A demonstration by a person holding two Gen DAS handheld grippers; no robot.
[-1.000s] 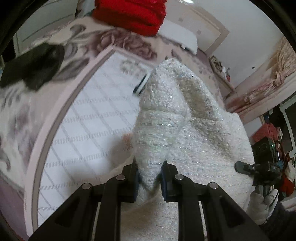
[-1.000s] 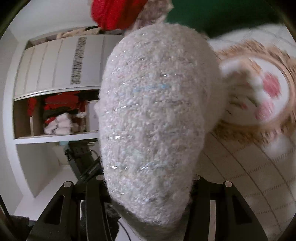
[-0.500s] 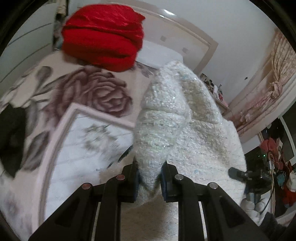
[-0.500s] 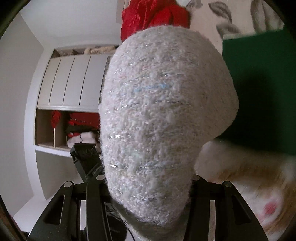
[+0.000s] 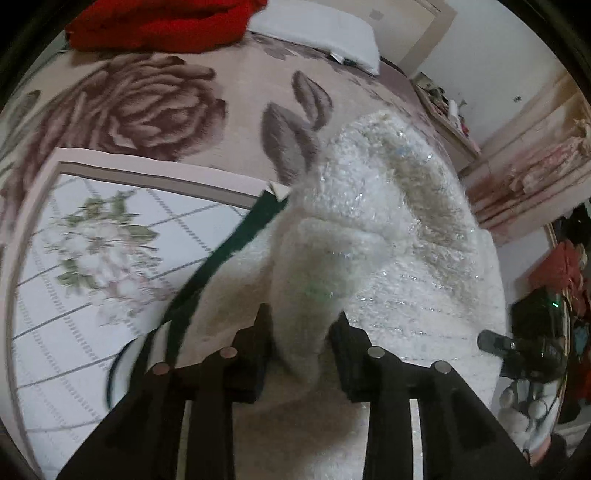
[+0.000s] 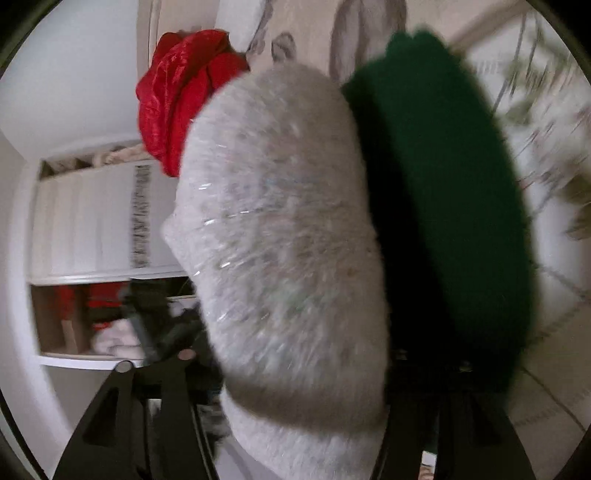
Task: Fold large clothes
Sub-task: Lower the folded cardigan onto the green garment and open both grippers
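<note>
White fuzzy knit threaded with glinting strands, the sweater (image 5: 388, 229), is being shown in the left wrist view spread over the bedspread (image 5: 155, 107), which is printed with large mauve roses and a pale checked panel. A bunched fold of the sweater is standing between the fingers of the left gripper (image 5: 301, 343); the fingers are being held apart on either side of it, with a visible gap on the right side, so the fold is not being pinched. A dark green garment (image 5: 221, 254) is being seen as a strip emerging from beneath the sweater's left edge. A red garment (image 5: 162, 26) is lying at the far end of the bed beside a white pillow (image 5: 317, 33). At the right edge the right gripper (image 5: 524, 347) is being carried in a white-gloved hand. In the right wrist view, which is blurred, a thick wad of the sweater (image 6: 280, 236) is being clamped between the fingers of the right gripper (image 6: 295, 373) and is filling the middle of the frame. The green garment (image 6: 443, 221) is showing just beside it on the right, and the red garment (image 6: 177, 99) behind it at upper left. A white wardrobe (image 6: 85, 221) with an open shelf of folded clothes is being seen on the left.
</note>
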